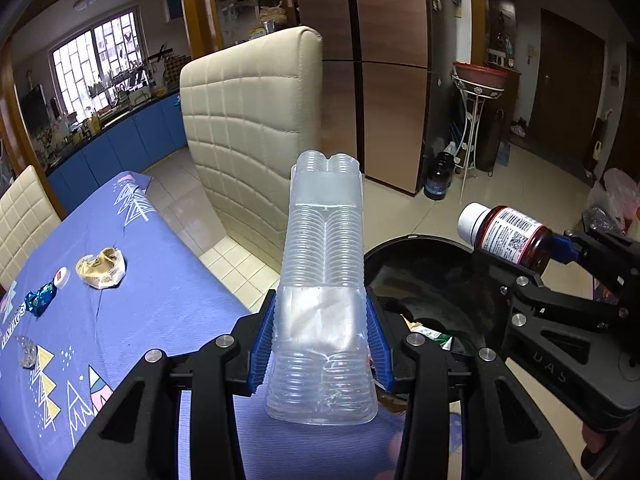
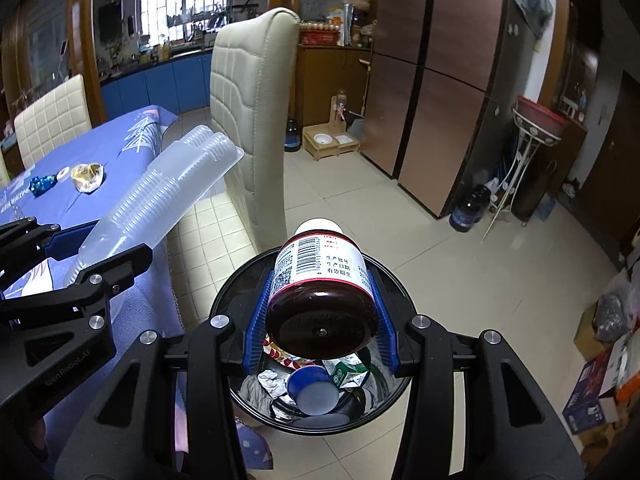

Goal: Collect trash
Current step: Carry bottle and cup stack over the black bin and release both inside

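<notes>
My left gripper (image 1: 322,344) is shut on a clear plastic stack of ribbed trays (image 1: 324,280), held over the table's edge beside the black trash bin (image 1: 400,248). It also shows in the right wrist view (image 2: 168,196). My right gripper (image 2: 320,320) is shut on a dark brown pill bottle (image 2: 320,280) with a white cap, held directly above the bin (image 2: 240,280). The bottle also shows in the left wrist view (image 1: 508,236). The bin holds a blue cup (image 2: 312,390) and wrappers. On the blue tablecloth (image 1: 160,300) lie a crumpled beige wrapper (image 1: 102,266), a blue foil wrapper (image 1: 38,298) and a small white cap (image 1: 62,276).
A cream padded chair (image 1: 248,120) stands behind the bin at the table's side. A second chair (image 1: 20,220) is at the far left. A copper fridge (image 1: 384,80), a white plant stand (image 1: 476,120) and a dark jug (image 1: 440,176) stand on the tiled floor. Boxes (image 2: 600,392) lie at right.
</notes>
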Tool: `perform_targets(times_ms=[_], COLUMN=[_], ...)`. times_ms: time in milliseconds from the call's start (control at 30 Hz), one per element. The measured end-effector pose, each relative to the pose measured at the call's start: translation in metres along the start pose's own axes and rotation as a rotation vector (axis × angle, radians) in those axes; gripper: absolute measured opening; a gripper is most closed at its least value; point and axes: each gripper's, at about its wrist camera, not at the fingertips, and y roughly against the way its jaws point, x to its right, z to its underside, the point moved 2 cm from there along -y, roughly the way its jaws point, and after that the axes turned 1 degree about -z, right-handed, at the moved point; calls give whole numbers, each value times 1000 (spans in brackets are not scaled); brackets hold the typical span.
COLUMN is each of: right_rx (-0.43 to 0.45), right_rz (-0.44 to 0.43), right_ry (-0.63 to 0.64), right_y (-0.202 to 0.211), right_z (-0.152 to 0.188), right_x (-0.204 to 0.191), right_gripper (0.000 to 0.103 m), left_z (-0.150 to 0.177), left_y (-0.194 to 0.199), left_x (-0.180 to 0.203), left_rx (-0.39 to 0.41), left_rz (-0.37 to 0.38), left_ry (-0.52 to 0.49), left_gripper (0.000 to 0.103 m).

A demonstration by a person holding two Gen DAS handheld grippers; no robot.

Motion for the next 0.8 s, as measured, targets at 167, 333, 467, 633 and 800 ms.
perform_targets(times_ms=[167, 333, 467, 633, 800], right_rx=[4, 5, 7, -2, -6], right_rz=[-2, 11, 26, 52, 61], right_ry=[-24, -40, -77, -109, -125], right_y=[1, -2, -2, -2, -6], right_z=[1, 1, -1, 1, 0], right_x=[13, 22, 30, 38, 41], right_gripper=[47, 47, 47, 47, 47], left_z=[-5, -8, -10, -17, -20], left_y=[4, 0, -4, -10, -10], left_x=[19, 31, 39, 42, 41], left_rx=[10, 17, 19, 20, 33], left_rz=[-2, 7, 22, 62, 68], left_ry=[-29, -57, -86, -77, -75], left_gripper=[41, 42, 42, 42, 42])
